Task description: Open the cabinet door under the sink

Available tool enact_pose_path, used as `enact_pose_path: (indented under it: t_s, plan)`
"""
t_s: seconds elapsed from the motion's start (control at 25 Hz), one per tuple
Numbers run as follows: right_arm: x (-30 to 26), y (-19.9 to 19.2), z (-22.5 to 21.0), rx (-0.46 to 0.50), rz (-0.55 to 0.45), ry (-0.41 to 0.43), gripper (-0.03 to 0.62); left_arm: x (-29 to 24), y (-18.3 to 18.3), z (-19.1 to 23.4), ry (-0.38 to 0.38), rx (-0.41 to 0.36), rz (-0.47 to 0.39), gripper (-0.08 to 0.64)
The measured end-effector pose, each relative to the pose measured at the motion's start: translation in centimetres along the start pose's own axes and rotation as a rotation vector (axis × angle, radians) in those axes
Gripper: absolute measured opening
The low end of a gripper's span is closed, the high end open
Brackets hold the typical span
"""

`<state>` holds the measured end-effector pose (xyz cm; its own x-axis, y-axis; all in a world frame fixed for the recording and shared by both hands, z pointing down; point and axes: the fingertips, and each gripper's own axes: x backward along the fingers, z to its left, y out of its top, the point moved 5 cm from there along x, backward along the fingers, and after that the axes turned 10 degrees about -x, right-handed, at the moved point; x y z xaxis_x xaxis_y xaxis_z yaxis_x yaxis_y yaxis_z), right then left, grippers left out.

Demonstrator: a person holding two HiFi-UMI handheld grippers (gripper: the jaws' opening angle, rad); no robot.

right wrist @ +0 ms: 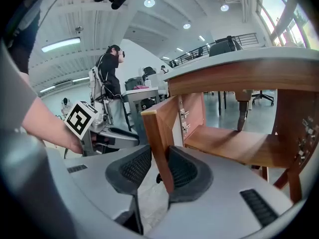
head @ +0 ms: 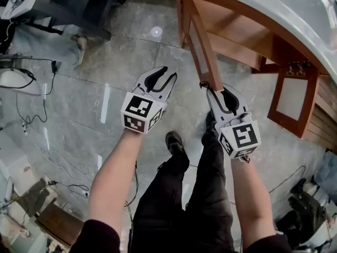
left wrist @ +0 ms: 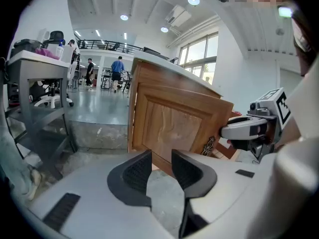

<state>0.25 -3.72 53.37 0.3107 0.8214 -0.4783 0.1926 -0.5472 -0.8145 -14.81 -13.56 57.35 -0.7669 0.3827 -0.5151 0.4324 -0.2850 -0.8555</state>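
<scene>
The wooden cabinet door [head: 202,46] under the white counter [head: 274,4] stands swung out over the floor. Its free edge [right wrist: 158,133] sits between the jaws of my right gripper [head: 216,91] [right wrist: 159,156]. The edge lies against the right-hand pad, with a gap to the other pad. My left gripper [head: 166,74] [left wrist: 161,158] is open and empty, hovering to the left of the door, whose panelled front [left wrist: 174,123] faces it. The right gripper [left wrist: 239,128] also shows at the door's edge in the left gripper view.
A second cabinet door [head: 292,96] hangs open further right, with the bare wooden shelf [head: 237,36] between them. The person's legs and shoes [head: 174,141] are below the grippers. Cables [head: 31,115] trail over the tiled floor at left, and a desk [head: 58,4] stands behind.
</scene>
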Motion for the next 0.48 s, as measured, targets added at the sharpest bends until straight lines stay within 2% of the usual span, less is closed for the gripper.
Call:
enact_pose_path:
  t_s: [0.4,0.48]
  plan:
    - [-3.6,-0.5,7.0,-0.044,0.071,0.124,0.128,5.8,-1.0,2.9,0.104,0.062,-0.003,0.129]
    - [-3.9,-0.4,8.4,-0.044,0.092,0.137,0.106,7.4,-0.8,3.2,0.119,0.065,-0.005,0.129]
